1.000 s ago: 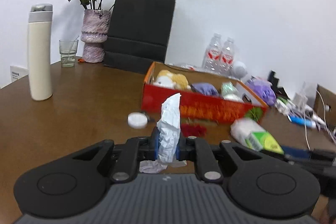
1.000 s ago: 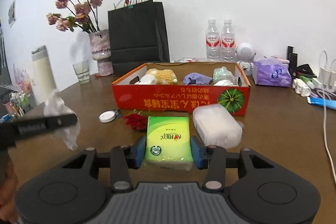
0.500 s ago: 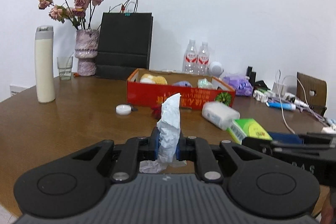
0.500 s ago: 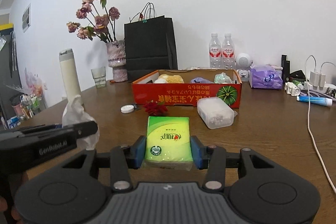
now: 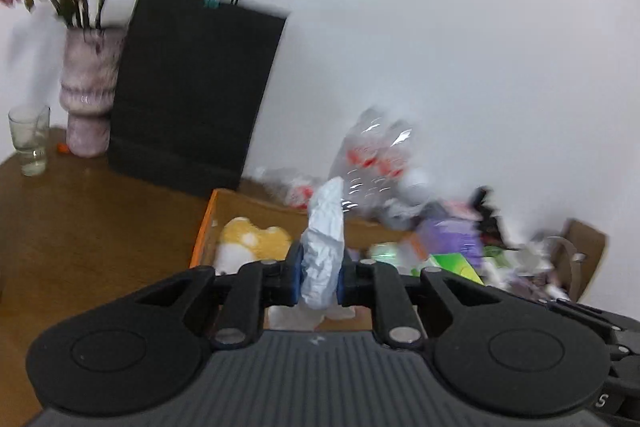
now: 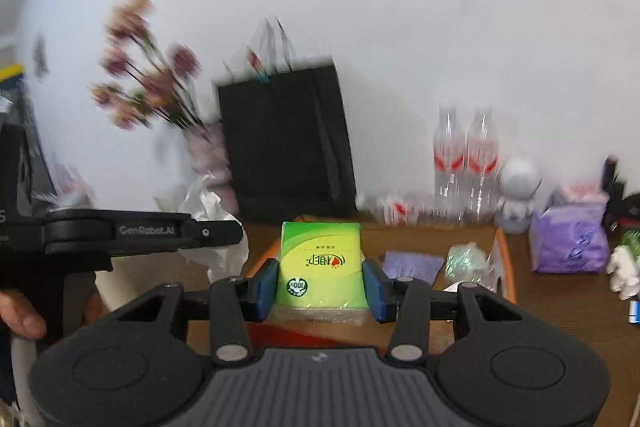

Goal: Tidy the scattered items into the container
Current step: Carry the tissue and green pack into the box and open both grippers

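Observation:
My left gripper (image 5: 318,277) is shut on a crumpled white tissue (image 5: 325,247) and holds it above the left part of the orange cardboard box (image 5: 205,227), near a yellow plush toy (image 5: 256,241). My right gripper (image 6: 320,285) is shut on a green tissue pack (image 6: 320,263) and holds it above the same box (image 6: 505,259), which holds a purple cloth (image 6: 412,261) and a greenish wrapped item (image 6: 466,259). The left gripper also shows in the right wrist view (image 6: 240,233) with the tissue (image 6: 212,223). Both views are blurred.
A black paper bag (image 5: 192,95), a vase of dried roses (image 5: 86,91) and a glass (image 5: 28,143) stand behind the box on the wooden table (image 5: 80,227). Water bottles (image 6: 466,155), a white round toy (image 6: 518,195) and a purple packet (image 6: 570,239) stand at the right.
Both grippers have moved forward and up, from well short of the box to above it, each still holding its item. The views are now motion-blurred.

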The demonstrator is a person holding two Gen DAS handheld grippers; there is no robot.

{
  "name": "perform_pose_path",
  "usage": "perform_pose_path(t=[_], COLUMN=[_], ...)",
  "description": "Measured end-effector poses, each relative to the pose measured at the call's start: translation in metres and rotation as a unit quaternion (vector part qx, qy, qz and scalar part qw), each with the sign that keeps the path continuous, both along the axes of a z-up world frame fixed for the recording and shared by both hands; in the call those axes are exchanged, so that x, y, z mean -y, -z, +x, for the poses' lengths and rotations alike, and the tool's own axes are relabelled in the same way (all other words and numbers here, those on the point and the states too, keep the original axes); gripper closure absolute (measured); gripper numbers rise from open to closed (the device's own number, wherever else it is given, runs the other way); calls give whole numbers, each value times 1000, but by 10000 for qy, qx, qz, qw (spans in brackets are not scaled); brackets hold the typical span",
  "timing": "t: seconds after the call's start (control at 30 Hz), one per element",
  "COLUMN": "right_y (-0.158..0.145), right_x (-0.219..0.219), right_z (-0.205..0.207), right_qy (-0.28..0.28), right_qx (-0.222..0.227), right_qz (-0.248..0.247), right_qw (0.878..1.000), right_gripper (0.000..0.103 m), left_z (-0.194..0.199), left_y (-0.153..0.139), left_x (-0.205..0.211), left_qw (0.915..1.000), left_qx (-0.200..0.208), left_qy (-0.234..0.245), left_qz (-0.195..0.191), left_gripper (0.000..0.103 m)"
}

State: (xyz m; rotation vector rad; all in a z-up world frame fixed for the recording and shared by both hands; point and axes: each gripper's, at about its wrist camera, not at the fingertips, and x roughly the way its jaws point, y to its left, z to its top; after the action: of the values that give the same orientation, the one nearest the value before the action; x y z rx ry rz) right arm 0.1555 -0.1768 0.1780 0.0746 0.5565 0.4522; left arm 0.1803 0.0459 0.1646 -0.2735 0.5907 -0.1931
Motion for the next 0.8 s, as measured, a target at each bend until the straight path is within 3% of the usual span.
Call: perform_pose_path(t=[0.07, 0.17, 0.27, 0.33, 0.4, 0.43, 0.5, 0.6, 0.67, 0.8], right_y=[12, 40, 73, 90, 104, 110, 120, 124, 116, 89], right_x=[-16, -37, -58, -71, -77, -77, -76, -73, -67, -42], right_z=[47, 97, 123, 134, 144, 150, 155, 152, 148, 142], right_qy=[59, 154, 160, 245, 304, 311, 263, -44, -74, 245], right_qx=[-454, -995, -1450, -1565, -1698, -1808, -2059, -2349, -2365, -2294], right_qz=[-109, -325, -492, -685, -794, -786, -657, -302, -103, 62], right_qw=[9989, 9944, 9881, 9850, 9818, 9799, 9760, 9715, 9716, 9730], right_gripper=[59, 59, 59, 59, 58, 57, 56, 44, 33, 31], left_z=[41, 82, 94, 97, 96, 96, 94, 87, 80, 71], left_y=[20, 56, 78, 84, 85, 84, 76, 56, 42, 25], left_x=[2, -5, -10, -14, -20, -26, -35, -35, -37, -31], left_qw=[9981, 9903, 9861, 9849, 9853, 9863, 9879, 9917, 9936, 9937], left_qx=[-552, -1358, -1602, -1620, -1559, -1558, -1531, -1211, -1058, -967], left_qy=[95, 37, -51, -131, -214, -177, -63, -250, -255, -224], left_qz=[239, 298, 449, 593, 661, 519, 225, 344, 315, 518], left_gripper=[87, 87, 84, 79, 59, 54, 40, 21, 19, 9])
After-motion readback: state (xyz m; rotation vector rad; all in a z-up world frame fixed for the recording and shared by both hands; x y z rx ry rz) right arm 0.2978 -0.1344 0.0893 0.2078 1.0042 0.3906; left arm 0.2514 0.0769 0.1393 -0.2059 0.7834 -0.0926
